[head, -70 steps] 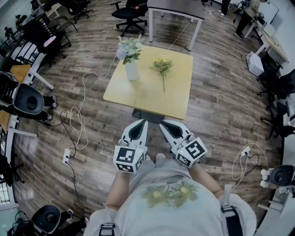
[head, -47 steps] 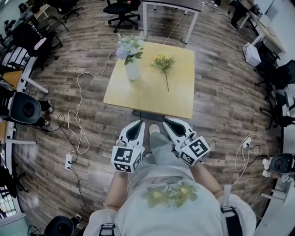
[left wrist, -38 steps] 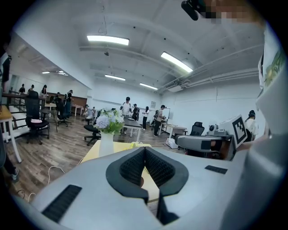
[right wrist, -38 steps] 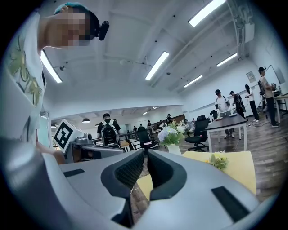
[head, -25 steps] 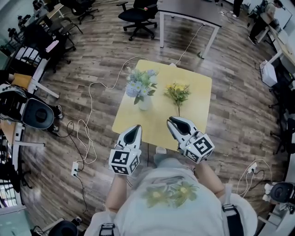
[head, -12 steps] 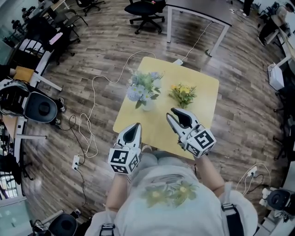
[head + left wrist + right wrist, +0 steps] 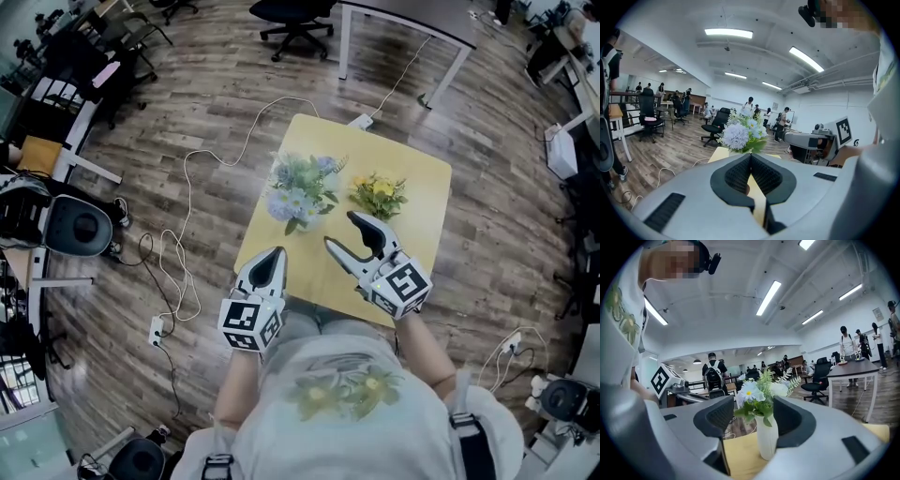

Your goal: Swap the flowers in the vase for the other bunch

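While its jaws open, empty, the right gripper (image 7: 341, 232) should grip the blue flowers (image 7: 300, 192) just above the vase (image 7: 767, 437); the left gripper (image 7: 270, 258) is closed, empty.

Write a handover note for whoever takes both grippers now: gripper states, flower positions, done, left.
Left gripper: shut, empty, at the near edge of the table.
Right gripper: jaws opening, nothing gripped; the white vase stands ahead of it.
Blue-white bunch is in the vase; yellow bunch lies on the table beside it.
Done: nothing swapped. Left: lift out the blue-white bunch, put the yellow one in.
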